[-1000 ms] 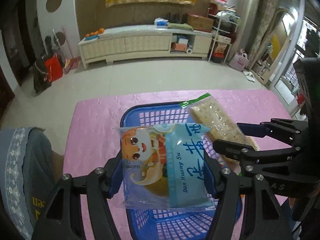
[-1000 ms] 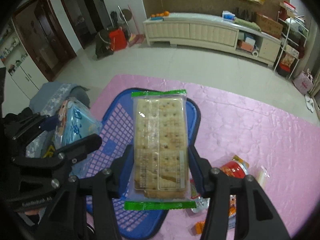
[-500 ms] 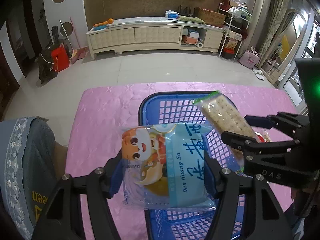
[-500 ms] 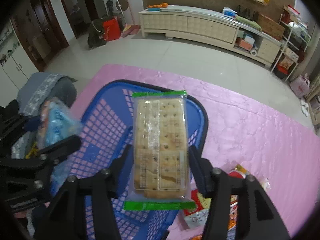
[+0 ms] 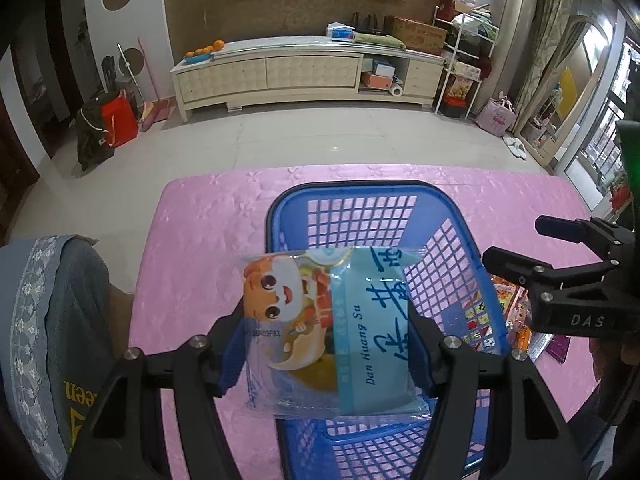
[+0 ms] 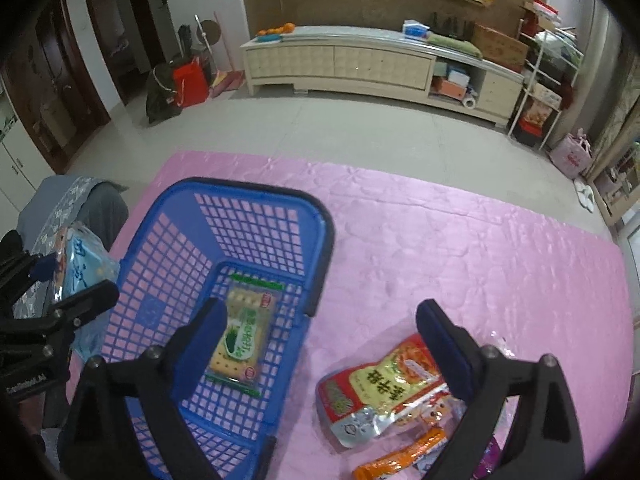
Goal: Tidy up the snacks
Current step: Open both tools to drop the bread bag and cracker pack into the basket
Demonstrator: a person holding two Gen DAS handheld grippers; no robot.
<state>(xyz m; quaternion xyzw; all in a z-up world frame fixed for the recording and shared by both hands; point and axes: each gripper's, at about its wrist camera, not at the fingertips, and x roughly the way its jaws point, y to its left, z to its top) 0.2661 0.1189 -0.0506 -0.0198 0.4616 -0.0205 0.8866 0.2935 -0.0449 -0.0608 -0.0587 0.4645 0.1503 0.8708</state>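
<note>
My left gripper (image 5: 326, 344) is shut on a light-blue snack bag with a cartoon animal (image 5: 332, 328), held over the near left part of the blue mesh basket (image 5: 360, 192). My right gripper (image 6: 320, 328) is open and empty above the basket's right rim (image 6: 324, 240). A green-edged cracker pack (image 6: 242, 334) lies flat on the basket floor. In the right wrist view the left gripper (image 6: 52, 316) and its blue bag (image 6: 86, 264) show at the far left. In the left wrist view the right gripper (image 5: 532, 248) shows at the right.
A pink tablecloth (image 6: 460, 248) covers the table. Loose snacks lie at its near right: a red and yellow pouch (image 6: 384, 392) and an orange stick pack (image 6: 400, 456). A grey cushioned chair (image 5: 48, 320) stands by the table's left edge.
My right gripper has opened and the cracker pack has dropped from it into the basket. The right gripper has moved to the right. My left gripper still holds the blue bag.
</note>
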